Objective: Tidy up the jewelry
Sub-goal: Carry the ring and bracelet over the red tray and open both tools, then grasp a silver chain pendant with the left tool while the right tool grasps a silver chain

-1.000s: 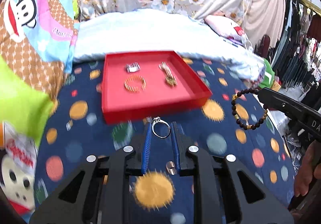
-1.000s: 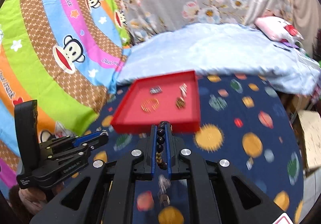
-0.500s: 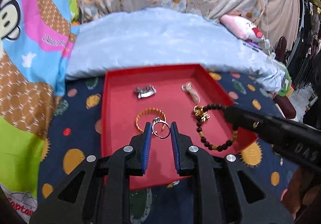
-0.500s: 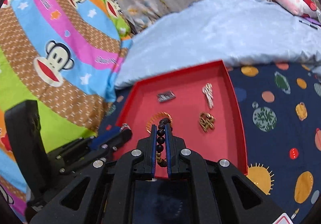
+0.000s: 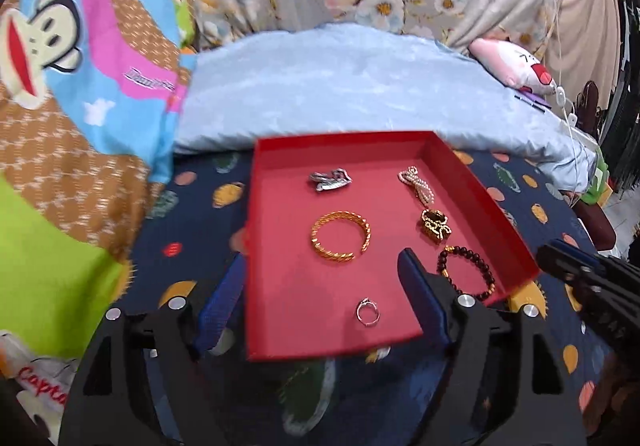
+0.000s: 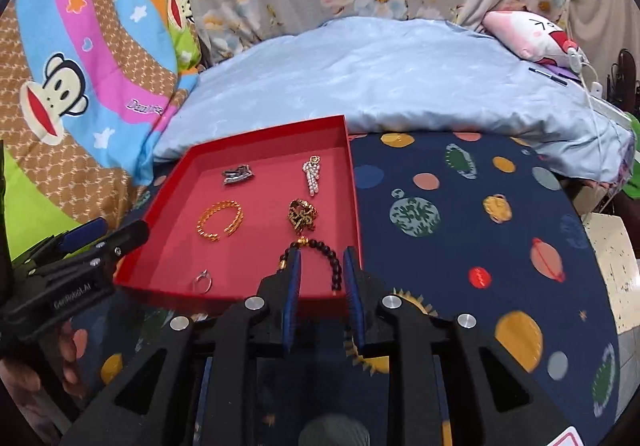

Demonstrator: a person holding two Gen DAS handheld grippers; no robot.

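Note:
A red tray (image 5: 280,342) (image 6: 168,202) lies on the dark planet-print cloth. In it lie a silver ring (image 5: 368,312) (image 6: 203,281), a dark bead bracelet (image 5: 466,270) (image 6: 320,252), a gold bangle (image 5: 340,236) (image 6: 220,220), a gold clump (image 5: 435,226) (image 6: 302,214), a pearl piece (image 5: 418,184) (image 6: 312,176) and a silver piece (image 5: 330,180) (image 6: 238,174). My left gripper (image 5: 322,282) is open wide over the tray's near part, above the ring. My right gripper (image 6: 320,266) is open at the tray's near right corner, its fingers either side of the bead bracelet.
A light blue pillow (image 5: 360,86) (image 6: 400,78) lies just behind the tray. A cartoon-monkey blanket (image 5: 80,66) rises at the left. A pink plush (image 6: 532,36) and a white cable sit at the far right. The bed edge drops off at the right.
Both grippers opened. The ring left the left gripper and lies in the tray; the bead bracelet left the right gripper and lies in the tray's near right corner.

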